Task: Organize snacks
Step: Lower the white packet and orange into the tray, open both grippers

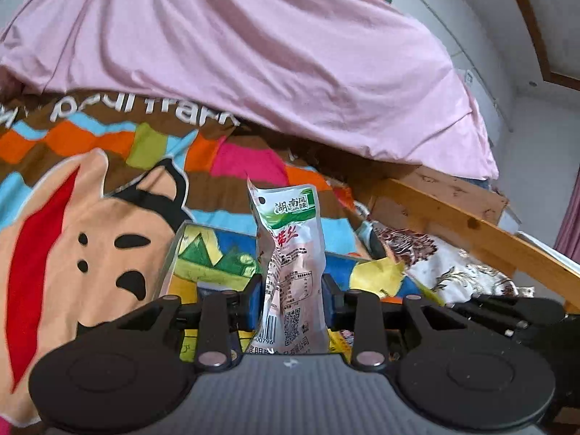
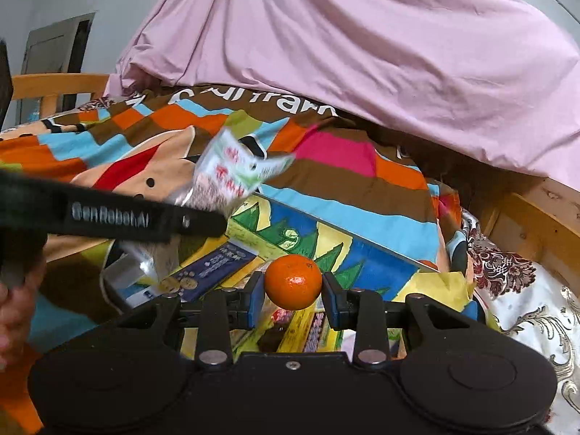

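Observation:
My left gripper (image 1: 291, 297) is shut on a white and green snack packet (image 1: 290, 253), held upright above a clear box (image 1: 183, 239) that lies on the colourful bedspread. The same packet (image 2: 232, 170) shows blurred in the right wrist view, with the left gripper's black body (image 2: 108, 214) crossing from the left. My right gripper (image 2: 293, 293) is shut on a small orange (image 2: 293, 281), held above the clear box (image 2: 326, 221). A dark blue snack packet (image 2: 214, 268) and yellow packets (image 2: 301, 330) lie in the box.
A pink quilt (image 1: 253, 47) is heaped at the back of the bed. A wooden bed rail (image 1: 471, 224) runs along the right side. A floral cloth (image 2: 525, 297) lies at the right. The person's hand (image 2: 14, 308) shows at the left edge.

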`<state>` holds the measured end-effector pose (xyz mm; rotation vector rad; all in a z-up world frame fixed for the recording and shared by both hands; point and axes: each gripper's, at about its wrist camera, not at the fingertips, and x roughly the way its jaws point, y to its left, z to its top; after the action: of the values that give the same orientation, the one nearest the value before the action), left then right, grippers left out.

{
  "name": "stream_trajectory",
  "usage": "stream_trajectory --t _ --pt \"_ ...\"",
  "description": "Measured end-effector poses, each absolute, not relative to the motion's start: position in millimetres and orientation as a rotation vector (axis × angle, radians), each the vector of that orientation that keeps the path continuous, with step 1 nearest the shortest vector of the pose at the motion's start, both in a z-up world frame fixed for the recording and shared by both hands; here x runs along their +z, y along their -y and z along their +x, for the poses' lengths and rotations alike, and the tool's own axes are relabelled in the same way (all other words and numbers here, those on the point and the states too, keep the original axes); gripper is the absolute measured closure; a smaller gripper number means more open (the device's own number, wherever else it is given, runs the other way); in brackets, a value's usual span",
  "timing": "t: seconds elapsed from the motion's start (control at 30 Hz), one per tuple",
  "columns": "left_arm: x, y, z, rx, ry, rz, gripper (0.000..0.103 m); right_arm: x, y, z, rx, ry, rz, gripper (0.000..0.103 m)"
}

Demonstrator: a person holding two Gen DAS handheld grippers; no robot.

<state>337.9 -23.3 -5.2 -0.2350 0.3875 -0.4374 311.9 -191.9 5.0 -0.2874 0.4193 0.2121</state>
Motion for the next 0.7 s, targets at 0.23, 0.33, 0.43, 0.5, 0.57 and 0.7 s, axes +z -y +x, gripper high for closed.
stream_trajectory --t 0.23,0.33,0.43,0.5,0.57,0.7 --pt "-24 21 354 -0.42 -0.434 -0.221 0.067 -11 182 337 0.179 -0.48 -0.267 0.067" --pt "-29 21 359 -0.422 -0.451 -0.223 0.067 -18 175 342 0.169 -0.502 -0.287 0.067" --pt "-34 20 364 -0.429 -0.47 -0.233 0.067 -26 172 343 0.16 -0.528 -0.278 0.067" --pt "-37 18 368 -0.432 -0.482 -0.252 0.067 -30 170 344 0.158 -0.536 -0.291 0.067" --pt "-39 16 371 -0.433 -0.488 -0.266 0.067 -33 171 346 0.149 -0.541 -0.286 0.067" --pt "-44 15 377 -0.429 -0.506 -0.269 0.067 -37 171 348 0.144 -0.549 -0.281 0.067"
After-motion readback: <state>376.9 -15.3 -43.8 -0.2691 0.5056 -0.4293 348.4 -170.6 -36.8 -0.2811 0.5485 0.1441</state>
